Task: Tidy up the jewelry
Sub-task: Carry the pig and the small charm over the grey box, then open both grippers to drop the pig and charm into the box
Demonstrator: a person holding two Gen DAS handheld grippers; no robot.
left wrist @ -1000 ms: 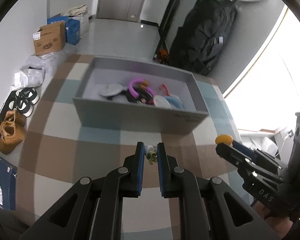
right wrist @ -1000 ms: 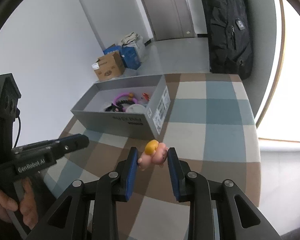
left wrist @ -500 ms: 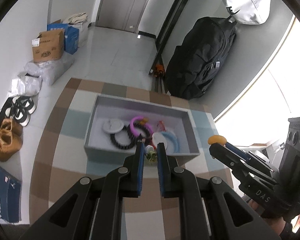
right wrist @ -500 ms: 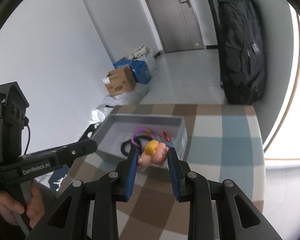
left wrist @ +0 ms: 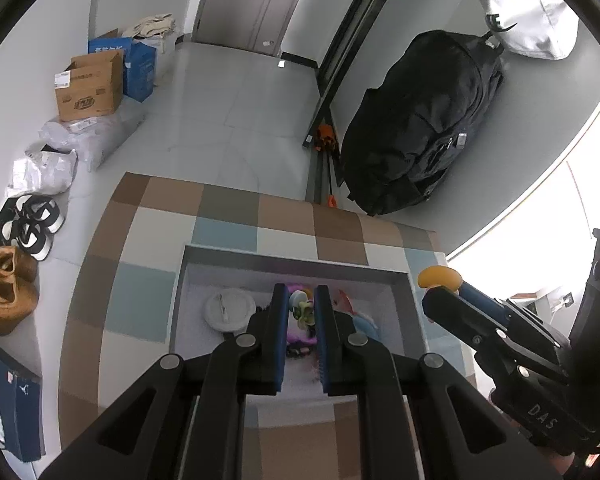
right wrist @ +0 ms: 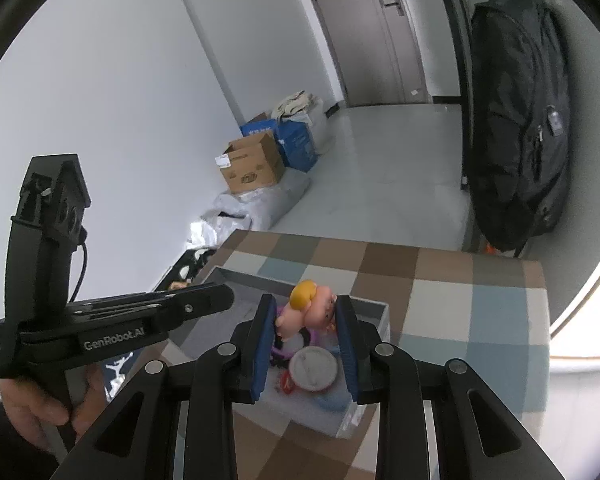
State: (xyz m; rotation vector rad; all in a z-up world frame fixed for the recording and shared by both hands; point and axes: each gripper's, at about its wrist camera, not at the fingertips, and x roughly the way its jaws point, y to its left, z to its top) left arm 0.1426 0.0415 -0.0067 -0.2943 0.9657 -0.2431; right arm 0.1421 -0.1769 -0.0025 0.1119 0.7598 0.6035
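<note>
My left tongs (left wrist: 302,312) pinch a small flower charm (left wrist: 303,312), my right tongs (right wrist: 306,312) a pink figurine (right wrist: 314,310); both hang directly above the open box (left wrist: 295,266).

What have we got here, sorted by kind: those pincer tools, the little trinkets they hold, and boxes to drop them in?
Pincer tools: 2, the left gripper and the right gripper
Trinkets held: 2, a green trinket and a pink-and-yellow figure
Boxes: 1, the grey box
Total: 5
</note>
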